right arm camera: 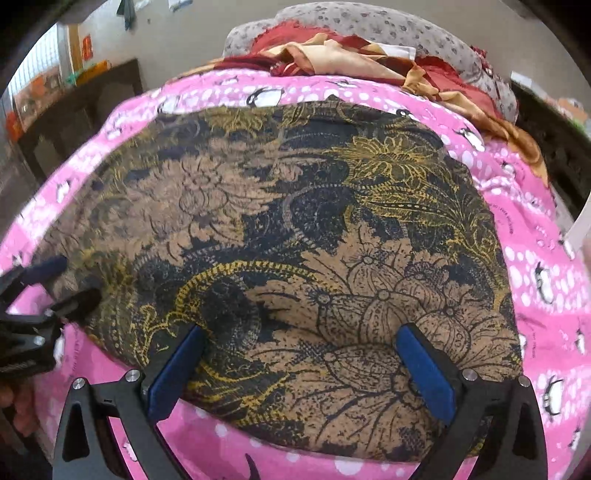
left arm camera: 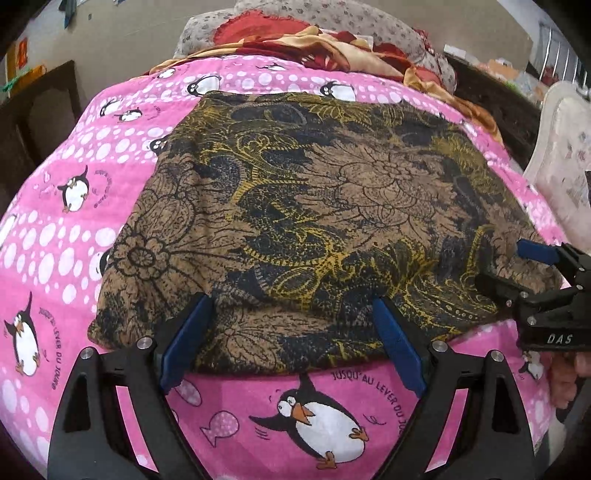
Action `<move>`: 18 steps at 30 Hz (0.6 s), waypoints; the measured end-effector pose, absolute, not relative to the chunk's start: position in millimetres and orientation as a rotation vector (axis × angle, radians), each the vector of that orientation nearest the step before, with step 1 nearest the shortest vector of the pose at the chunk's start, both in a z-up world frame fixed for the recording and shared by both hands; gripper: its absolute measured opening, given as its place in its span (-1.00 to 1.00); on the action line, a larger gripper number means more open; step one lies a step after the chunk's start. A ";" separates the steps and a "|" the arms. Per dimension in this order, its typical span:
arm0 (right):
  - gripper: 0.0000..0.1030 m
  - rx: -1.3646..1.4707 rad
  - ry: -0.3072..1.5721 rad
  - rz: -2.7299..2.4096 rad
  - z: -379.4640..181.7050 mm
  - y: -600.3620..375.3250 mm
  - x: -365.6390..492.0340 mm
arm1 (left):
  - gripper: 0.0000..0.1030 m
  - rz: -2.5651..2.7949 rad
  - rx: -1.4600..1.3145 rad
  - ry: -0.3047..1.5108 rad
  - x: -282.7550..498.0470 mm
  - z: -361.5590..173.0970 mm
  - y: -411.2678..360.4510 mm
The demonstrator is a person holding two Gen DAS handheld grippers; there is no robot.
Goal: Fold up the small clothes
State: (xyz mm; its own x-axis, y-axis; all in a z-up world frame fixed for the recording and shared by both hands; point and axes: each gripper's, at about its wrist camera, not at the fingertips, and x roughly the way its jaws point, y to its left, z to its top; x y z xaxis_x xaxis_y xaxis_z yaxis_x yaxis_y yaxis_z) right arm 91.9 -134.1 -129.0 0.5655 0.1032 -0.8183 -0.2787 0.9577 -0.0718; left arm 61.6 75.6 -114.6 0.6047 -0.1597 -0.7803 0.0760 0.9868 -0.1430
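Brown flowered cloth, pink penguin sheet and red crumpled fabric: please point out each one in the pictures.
Brown flowered cloth (left arm camera: 332, 192), left wrist view, on the middle of its top.
Pink penguin sheet (left arm camera: 55, 236), left wrist view, on a bare dotted part left of the cloth.
Red crumpled fabric (right arm camera: 332, 55), right wrist view, on its folds behind the sheet.

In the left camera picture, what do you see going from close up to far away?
Tongs → penguin sheet → brown flowery cloth → red and gold cloth → grey pillow.
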 end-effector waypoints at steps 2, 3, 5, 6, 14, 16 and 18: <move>1.00 -0.141 0.895 0.213 -115.5 -142.0 92.2 | 0.73 -0.144 -0.116 0.906 59.7 -115.1 79.4; 1.00 -0.112 0.862 0.199 -108.3 -145.8 94.0 | 0.73 -0.146 -0.125 0.903 58.6 -114.9 80.7; 1.00 -0.088 0.837 0.169 -100.7 -151.4 103.9 | 0.73 -0.148 -0.131 0.898 56.1 -115.7 81.3; 1.00 -0.085 0.853 0.171 -102.6 -153.0 111.4 | 0.73 -0.149 -0.129 0.897 56.4 -115.4 80.8; 1.00 -0.078 0.893 0.189 -128.4 -156.9 126.1 | 0.73 -0.100 -0.280 0.834 23.2 -95.3 112.3; 1.00 -0.073 0.881 0.191 -128.9 -158.0 125.6 | 0.73 -0.071 -0.353 0.802 -0.3 -89.5 130.3; 1.00 -0.070 0.875 0.189 -128.5 -157.7 126.7 | 0.73 -0.090 -0.448 0.801 -14.9 -90.9 142.8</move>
